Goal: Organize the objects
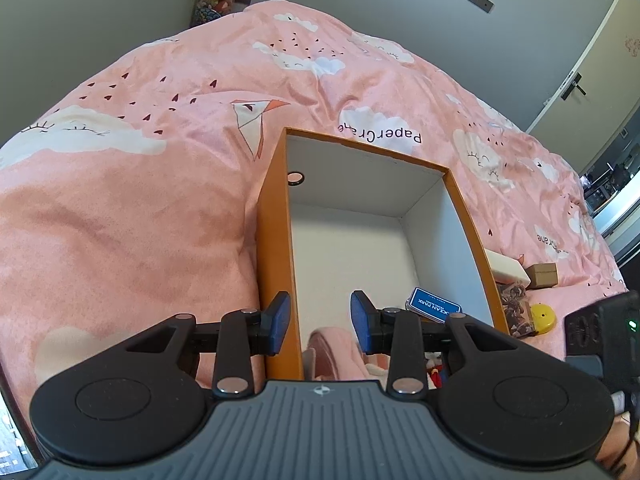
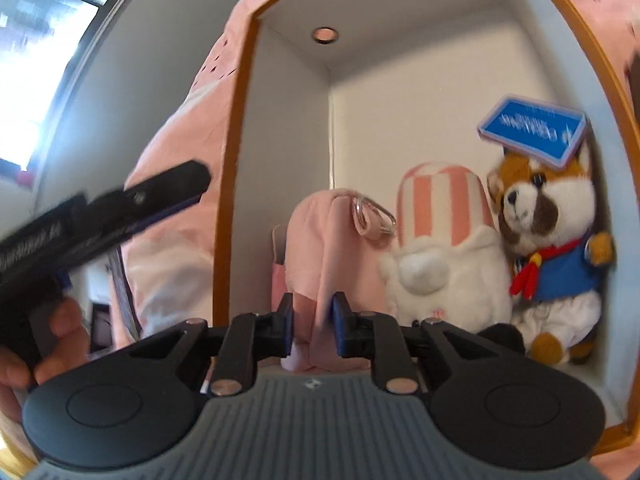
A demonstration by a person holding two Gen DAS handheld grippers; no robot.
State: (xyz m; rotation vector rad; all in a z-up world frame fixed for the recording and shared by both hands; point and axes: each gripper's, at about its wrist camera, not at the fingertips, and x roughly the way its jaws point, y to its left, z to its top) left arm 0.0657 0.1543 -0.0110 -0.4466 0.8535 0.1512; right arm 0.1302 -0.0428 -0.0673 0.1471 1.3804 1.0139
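An orange cardboard box (image 1: 466,216) with a white inside lies on a pink bedspread (image 1: 120,220). My left gripper (image 1: 320,324) is open astride the box's left wall, one pad outside, the other inside and clear of it. In the right wrist view the box (image 2: 230,208) holds a pink fabric pouch (image 2: 320,240) with a clear clip, a white plush (image 2: 444,280) in a striped hat, and a red panda plush (image 2: 548,240) with a blue Ocean Park tin (image 2: 532,128) on its head. My right gripper (image 2: 313,320) is shut on the pouch's lower fabric.
Right of the box on the bed lie a white block (image 1: 506,270), a small brown carton (image 1: 542,275), a yellow round thing (image 1: 542,318) and a brown patterned item (image 1: 514,308). A hand (image 2: 60,332) holds the left gripper beside the box. A door (image 1: 592,80) stands far right.
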